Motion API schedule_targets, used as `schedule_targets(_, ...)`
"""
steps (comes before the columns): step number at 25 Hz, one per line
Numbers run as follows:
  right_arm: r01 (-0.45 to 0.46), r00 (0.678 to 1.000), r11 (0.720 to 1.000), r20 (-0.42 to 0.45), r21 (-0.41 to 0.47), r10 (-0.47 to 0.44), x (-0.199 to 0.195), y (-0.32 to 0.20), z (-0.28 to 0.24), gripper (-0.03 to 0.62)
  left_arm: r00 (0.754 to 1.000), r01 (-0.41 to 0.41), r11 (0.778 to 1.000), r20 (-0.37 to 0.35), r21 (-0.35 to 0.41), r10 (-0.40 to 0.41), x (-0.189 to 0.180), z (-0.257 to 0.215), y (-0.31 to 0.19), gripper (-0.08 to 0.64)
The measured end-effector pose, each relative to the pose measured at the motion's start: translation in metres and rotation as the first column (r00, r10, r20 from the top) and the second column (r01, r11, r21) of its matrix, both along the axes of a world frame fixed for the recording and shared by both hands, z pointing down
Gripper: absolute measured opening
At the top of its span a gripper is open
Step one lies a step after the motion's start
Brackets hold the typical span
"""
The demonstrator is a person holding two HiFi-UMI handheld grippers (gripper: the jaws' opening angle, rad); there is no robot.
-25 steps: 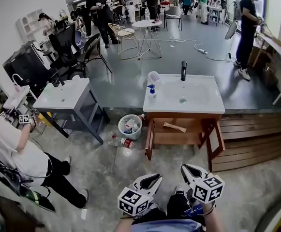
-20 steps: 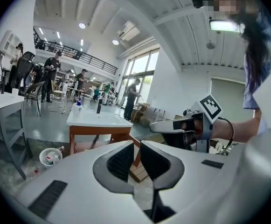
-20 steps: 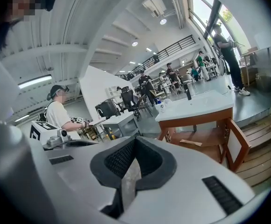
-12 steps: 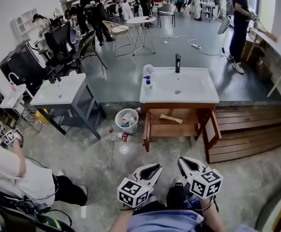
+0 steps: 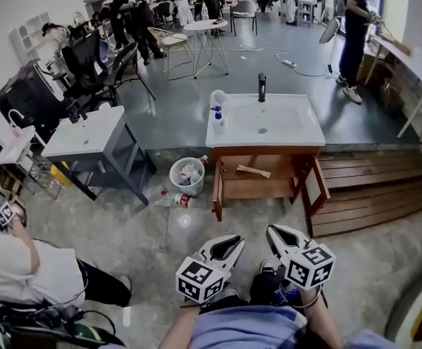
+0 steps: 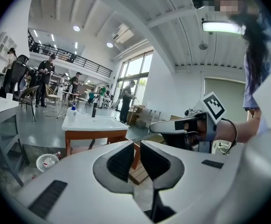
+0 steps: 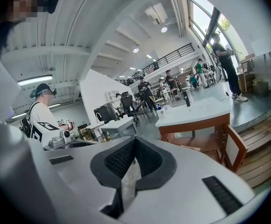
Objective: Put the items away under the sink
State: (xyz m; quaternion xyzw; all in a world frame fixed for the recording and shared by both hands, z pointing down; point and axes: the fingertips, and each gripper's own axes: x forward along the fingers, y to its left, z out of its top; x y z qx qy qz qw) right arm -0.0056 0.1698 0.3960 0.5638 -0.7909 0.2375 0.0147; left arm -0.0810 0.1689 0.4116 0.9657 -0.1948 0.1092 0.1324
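Holds left tool [image 5: 237, 241] narrowly parted, empty; right tool [image 5: 271, 230] clenched on nothing; both low, well apart from sink cabinet [image 5: 261, 153]. Shows spray bottle [image 5: 216, 120] upright on its top's left edge, doors [image 5: 217, 191] open below.

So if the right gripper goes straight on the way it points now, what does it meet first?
Nothing near: the right gripper has free air ahead. Beyond, probably the sink cabinet's open left door, or the floor before it; depth unclear.

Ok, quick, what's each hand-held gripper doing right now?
Left hand-held gripper: open a little, nothing between the jaws.
Right hand-held gripper: shut, empty.
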Motion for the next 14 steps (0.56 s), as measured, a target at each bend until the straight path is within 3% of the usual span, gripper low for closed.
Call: schedule_targets(14, -0.018, 1.000, 1.000, 0.015, 0.012, 0.018, 0.002, -0.013, 0.000, 0.014, 1.000, -0.019, 0.999, 0.011, 0.030, 0.019, -0.006, -0.002, -0.004, 0.048)
